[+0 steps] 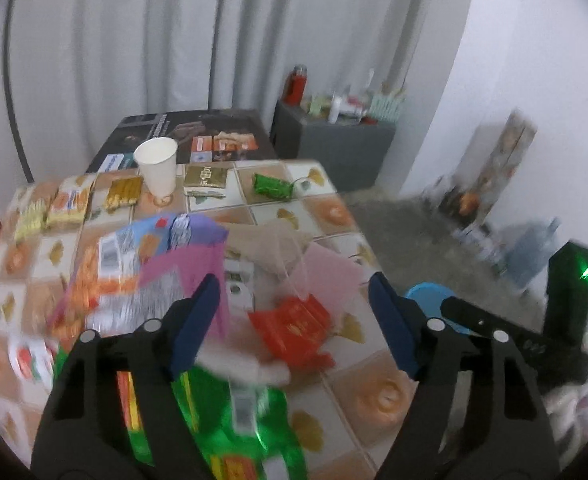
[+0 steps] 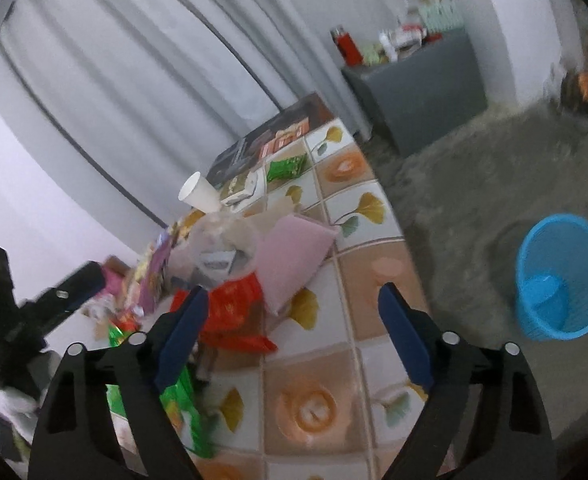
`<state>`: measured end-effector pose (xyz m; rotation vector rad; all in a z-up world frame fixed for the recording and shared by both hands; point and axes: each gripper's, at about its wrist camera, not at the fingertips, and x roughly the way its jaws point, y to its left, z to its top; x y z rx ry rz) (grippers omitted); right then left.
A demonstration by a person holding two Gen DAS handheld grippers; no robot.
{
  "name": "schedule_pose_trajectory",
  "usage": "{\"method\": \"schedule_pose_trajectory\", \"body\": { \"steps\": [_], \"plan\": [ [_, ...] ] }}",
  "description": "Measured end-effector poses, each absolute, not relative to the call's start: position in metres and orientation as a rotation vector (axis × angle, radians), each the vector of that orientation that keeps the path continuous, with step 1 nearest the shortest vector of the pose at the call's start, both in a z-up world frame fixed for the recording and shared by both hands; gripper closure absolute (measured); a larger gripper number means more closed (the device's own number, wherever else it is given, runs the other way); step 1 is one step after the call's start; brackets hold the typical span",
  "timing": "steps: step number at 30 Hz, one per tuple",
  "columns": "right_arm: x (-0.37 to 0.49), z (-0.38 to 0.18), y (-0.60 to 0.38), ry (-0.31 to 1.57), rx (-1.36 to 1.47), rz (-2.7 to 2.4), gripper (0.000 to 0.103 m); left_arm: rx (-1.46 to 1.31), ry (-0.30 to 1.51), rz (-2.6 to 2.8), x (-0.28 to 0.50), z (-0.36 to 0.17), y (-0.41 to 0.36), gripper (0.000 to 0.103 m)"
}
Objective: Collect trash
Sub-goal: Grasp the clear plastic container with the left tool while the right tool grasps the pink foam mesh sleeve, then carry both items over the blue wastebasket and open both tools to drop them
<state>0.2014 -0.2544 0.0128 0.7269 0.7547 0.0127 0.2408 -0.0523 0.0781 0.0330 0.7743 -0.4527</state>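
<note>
Pale grey curtains (image 1: 134,40) hang across the back of the room, with a white wall to the right and a grey shaggy carpet (image 2: 473,184) covering the floor. On the carpet near the wall stands a dark grey cabinet (image 1: 333,148) crowded with small items, a red flask (image 1: 295,84) among them. A table (image 1: 373,400) under a tiled cloth printed with orange rings and yellow leaves fills the foreground of both views. A blue mesh wastebasket (image 2: 561,276) stands upright on the carpet just beside the table's edge, well apart from the litter.

The trash lies spread over the tabletop: a large purple and orange snack bag (image 1: 142,264), a green foil bag (image 1: 234,420) near the closest edge, a pink packet (image 2: 294,256), and a red wrapper (image 1: 294,328) in the middle of the heap. At the far side a white paper cup (image 1: 158,164) stands upright, with yellow packets (image 1: 66,200) to its left and a small green wrapper (image 1: 272,186) to its right.

The left gripper (image 1: 294,320) hovers over the heap with its blue-padded jaws spread, the red wrapper in view between them but not pinched. The right gripper (image 2: 294,336) hangs above the table's bare tiles, jaws likewise apart and holding nothing.
</note>
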Motion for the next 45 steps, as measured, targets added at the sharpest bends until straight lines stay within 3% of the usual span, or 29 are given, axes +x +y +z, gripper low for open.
{"method": "schedule_pose_trajectory", "body": {
  "steps": [11, 16, 18, 25, 45],
  "plan": [
    [0.286, -0.057, -0.256, 0.94, 0.927, 0.041, 0.04, 0.379, 0.931, -0.288, 0.33, 0.02, -0.12, 0.055],
    [0.3, -0.063, -0.254, 0.951, 0.905, 0.04, 0.055, 0.438, 0.942, -0.254, 0.337, 0.01, -0.122, 0.071],
    [0.302, -0.065, -0.255, 0.959, 0.902, 0.041, 0.066, 0.448, 0.941, -0.245, 0.339, 0.007, -0.121, 0.079],
    [0.3, -0.065, -0.258, 0.92, 0.917, 0.047, 0.075, 0.467, 0.906, -0.233, 0.338, 0.01, -0.122, 0.097],
    [0.223, -0.004, -0.326, 0.624, 0.882, -0.096, 0.078, 0.353, 0.715, -0.266, 0.3, 0.084, -0.138, 0.097]
  ]
}}
